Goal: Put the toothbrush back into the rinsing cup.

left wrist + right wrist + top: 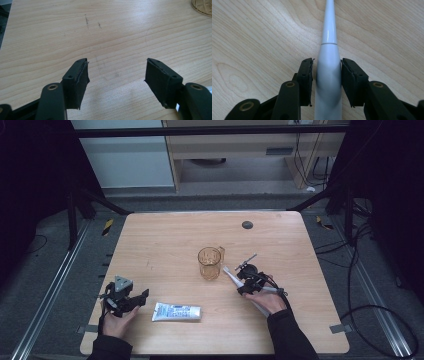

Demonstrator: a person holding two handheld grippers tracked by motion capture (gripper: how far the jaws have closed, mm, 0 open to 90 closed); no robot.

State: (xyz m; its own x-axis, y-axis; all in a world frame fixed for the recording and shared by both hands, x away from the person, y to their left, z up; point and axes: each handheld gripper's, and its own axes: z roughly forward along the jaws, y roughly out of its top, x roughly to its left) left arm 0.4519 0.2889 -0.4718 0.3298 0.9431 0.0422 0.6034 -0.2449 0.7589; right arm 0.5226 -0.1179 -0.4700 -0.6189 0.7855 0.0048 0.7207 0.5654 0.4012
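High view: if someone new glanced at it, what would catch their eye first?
Probably the amber see-through plastic mug standing mid-table. Just right of it, the right tongs close around a white electric toothbrush handle lying on the wood. A white and blue toothpaste tube lies flat near the front edge, beside the open left tongs.
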